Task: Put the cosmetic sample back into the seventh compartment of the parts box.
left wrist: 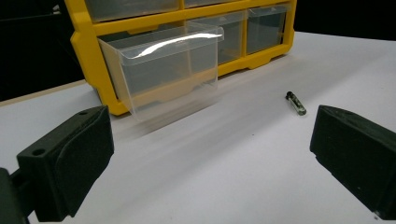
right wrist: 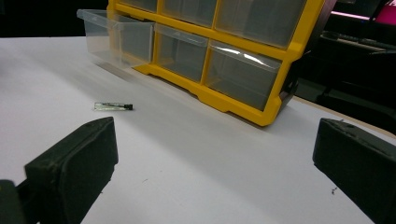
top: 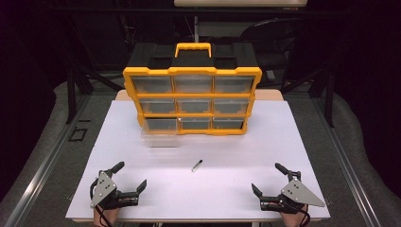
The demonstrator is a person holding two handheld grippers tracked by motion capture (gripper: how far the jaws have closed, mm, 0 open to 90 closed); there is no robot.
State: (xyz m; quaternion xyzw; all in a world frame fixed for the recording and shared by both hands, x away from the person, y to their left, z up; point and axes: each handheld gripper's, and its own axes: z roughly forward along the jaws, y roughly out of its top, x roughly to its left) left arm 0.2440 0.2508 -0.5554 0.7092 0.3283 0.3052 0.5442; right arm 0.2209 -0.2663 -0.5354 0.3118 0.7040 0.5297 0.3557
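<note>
Grippers both idle at the near edge of the white table [top: 142, 189]. Left gripper [top: 128, 175] sits at the near left corner, jaws spread wide, nothing between them. Right gripper [top: 271, 179] sits at the near right corner, jaws also wide apart and empty.

Small vial [top: 196, 165], clear body with a dark cap, lies flat on the table roughly midway between the two grippers and a bit farther out, apart from both. In the left gripper view the vial [left wrist: 295, 102] lies ahead, toward the right jaw; in the right gripper view the vial [right wrist: 113, 106] lies ahead, above the left jaw.

Yellow organizer [top: 192, 71] with black top and yellow handle stands upright at the far side of the table, three rows of three clear drawers. Bottom-left drawer [top: 161, 136] is pulled out toward the person, front end over the table; looks empty. The other drawers are pushed in. Vial is well short of the open drawer, to its right.
</note>
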